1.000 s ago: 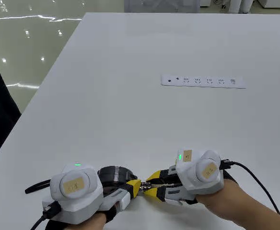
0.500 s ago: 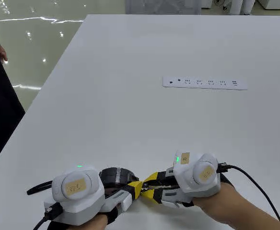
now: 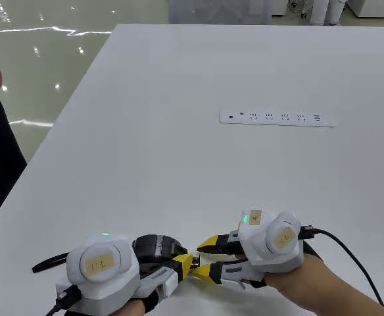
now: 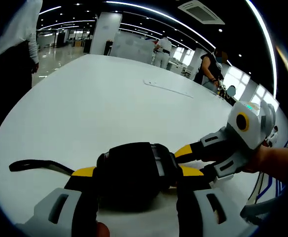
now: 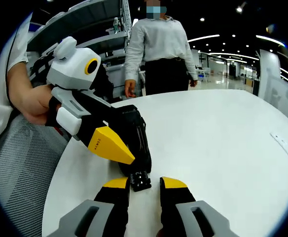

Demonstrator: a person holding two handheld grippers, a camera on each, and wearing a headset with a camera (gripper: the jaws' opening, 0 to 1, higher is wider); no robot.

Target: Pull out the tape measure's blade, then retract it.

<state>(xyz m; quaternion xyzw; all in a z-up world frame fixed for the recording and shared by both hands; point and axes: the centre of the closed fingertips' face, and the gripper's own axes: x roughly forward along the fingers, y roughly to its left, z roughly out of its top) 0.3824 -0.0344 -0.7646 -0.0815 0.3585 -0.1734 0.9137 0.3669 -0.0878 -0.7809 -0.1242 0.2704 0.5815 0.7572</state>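
Unmoved, left hand-held gripper clamps tape measure.

Tape measure sits on bench at near edge, left of ctr, clamped between L tool jaws. Its strap trails off to the left along bench. R tool is just right of it, pointing at L tool, tips nearly meeting. Blade end lies between R tool's jaws, which stand apart. Power strip lies flat farther back & to the right, well apart from both tools. In R tool view a person stands behind bench.
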